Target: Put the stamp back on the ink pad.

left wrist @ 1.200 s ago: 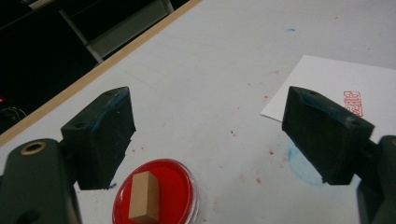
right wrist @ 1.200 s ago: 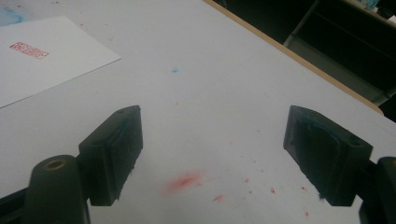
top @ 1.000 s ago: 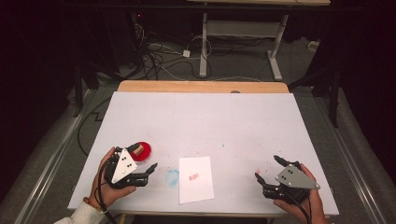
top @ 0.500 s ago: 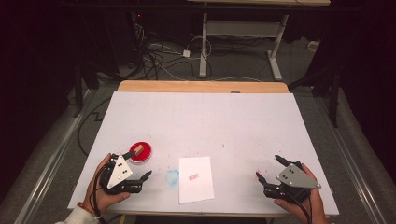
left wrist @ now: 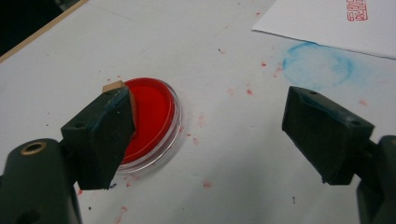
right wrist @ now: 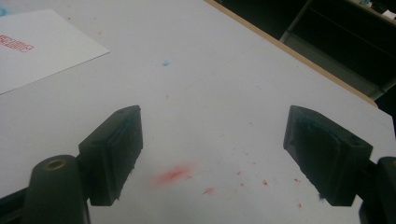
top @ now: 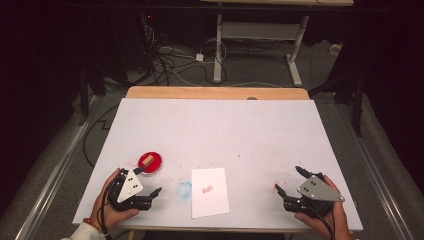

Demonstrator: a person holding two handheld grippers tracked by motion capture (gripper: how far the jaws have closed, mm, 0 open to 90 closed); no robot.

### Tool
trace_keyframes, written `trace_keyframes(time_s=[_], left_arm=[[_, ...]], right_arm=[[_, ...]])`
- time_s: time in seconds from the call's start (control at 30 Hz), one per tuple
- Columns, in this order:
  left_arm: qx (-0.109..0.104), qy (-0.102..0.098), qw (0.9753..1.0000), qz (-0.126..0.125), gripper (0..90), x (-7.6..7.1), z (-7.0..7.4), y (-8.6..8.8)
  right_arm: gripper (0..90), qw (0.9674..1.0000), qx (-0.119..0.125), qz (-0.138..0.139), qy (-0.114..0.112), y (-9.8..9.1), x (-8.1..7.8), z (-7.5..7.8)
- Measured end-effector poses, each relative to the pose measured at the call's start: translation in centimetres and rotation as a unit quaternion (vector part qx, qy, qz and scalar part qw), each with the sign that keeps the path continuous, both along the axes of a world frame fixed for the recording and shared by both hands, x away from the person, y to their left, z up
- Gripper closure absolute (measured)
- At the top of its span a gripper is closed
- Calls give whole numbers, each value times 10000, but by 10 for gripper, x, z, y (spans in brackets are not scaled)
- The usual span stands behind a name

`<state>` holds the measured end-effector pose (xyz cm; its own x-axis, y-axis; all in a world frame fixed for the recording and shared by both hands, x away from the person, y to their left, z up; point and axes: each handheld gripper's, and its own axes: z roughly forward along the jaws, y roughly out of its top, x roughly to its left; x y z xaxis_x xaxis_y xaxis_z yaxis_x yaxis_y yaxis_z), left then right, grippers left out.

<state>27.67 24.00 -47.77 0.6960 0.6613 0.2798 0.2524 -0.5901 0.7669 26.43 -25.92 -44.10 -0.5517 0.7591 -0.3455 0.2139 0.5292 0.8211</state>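
Observation:
A round red ink pad dish sits near the table's front left, with a small tan wooden stamp resting on it. My left gripper is just in front of the dish, open, with nothing between its jaws; its left jaw hides most of the stamp in the left gripper view. A white paper sheet bearing a red stamp print lies at front centre. My right gripper hovers open over bare table at the front right.
A blue ring stain marks the white table cover between dish and paper. Red ink specks dot the surface near both grippers. The wooden table edge runs along the far side; cables and desk legs lie beyond.
My left gripper has drawn back from over the ink pad toward the near edge, uncovering the dish and the stamp on it. The right gripper has barely moved.

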Motion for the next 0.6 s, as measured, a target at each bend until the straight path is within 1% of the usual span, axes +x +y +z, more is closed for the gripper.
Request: trace_keyframes(time_s=[0.07, 0.1, 0.13, 0.2, 0.23, 0.4, 0.47, 0.6], left_arm=[[-34, -20, 10000, -16, 164, -1, 0, 0], [-9, -17, 10000, -23, 164, -2, 0, 0], [9, -17, 10000, -22, 164, -2, 0, 0], [-67, -33, 10000, -16, 164, -3, 1, 1], [-73, -30, 10000, -17, 164, -3, 1, 2], [-19, -48, 10000, -8, 164, -2, 0, 2], [-97, -40, 9999, 3, 164, -2, 1, 2], [-31, -47, 10000, 28, 164, -1, 1, 1]], right_arm=[[201, 10000, 64, 6, 60, 0, 0, 1], [201, 10000, 68, 17, 53, 0, 0, 1], [201, 10000, 54, 18, 35, 1, 0, 2], [201, 10000, 38, 7, 9, 2, -1, 2], [201, 10000, 10, -7, 20, 2, -1, 2], [201, 10000, -18, -15, 5, 3, 0, 1], [201, 10000, -32, 12, 22, 3, 0, 0], [201, 10000, -44, 11, 22, 3, 1, 0]])
